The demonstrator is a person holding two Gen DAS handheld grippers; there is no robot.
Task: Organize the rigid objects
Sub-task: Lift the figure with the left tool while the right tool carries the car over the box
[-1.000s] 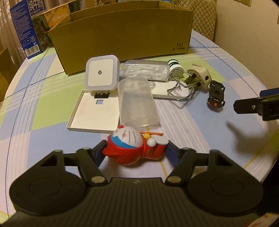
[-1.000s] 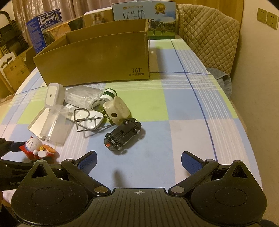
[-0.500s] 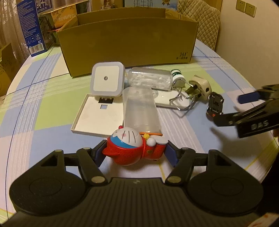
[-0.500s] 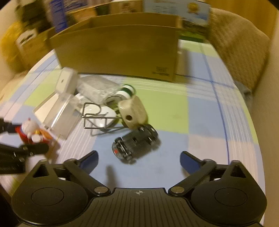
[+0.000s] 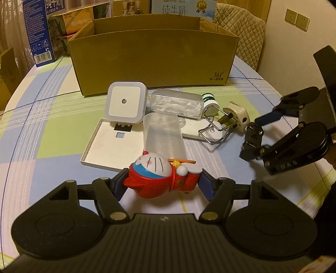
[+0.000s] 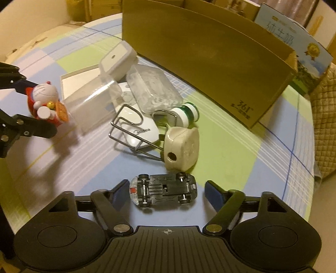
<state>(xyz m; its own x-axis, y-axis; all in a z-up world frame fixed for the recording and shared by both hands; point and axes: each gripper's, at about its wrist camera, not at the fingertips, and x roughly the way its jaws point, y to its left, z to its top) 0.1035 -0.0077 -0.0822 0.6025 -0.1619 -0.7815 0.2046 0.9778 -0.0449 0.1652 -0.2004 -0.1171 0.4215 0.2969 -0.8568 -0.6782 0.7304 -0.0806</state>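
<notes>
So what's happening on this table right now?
A person is sorting clutter with two handheld tongs, with a cardboard box standing behind the pile. The left tongs are shut on a red cat figurine. The right tongs have just been closing around an upturned black toy car, which lies on the table between the pads; they do not press on it yet.

A home room: a round desk [image 5: 52,109] under a checked pastel cloth, a quilted chair [image 5: 243,31] at one o'clock, milk cartons [image 5: 182,8] and boxes at twelve, curtains [image 5: 10,31] at ten, wall sockets [image 5: 297,16].
</notes>
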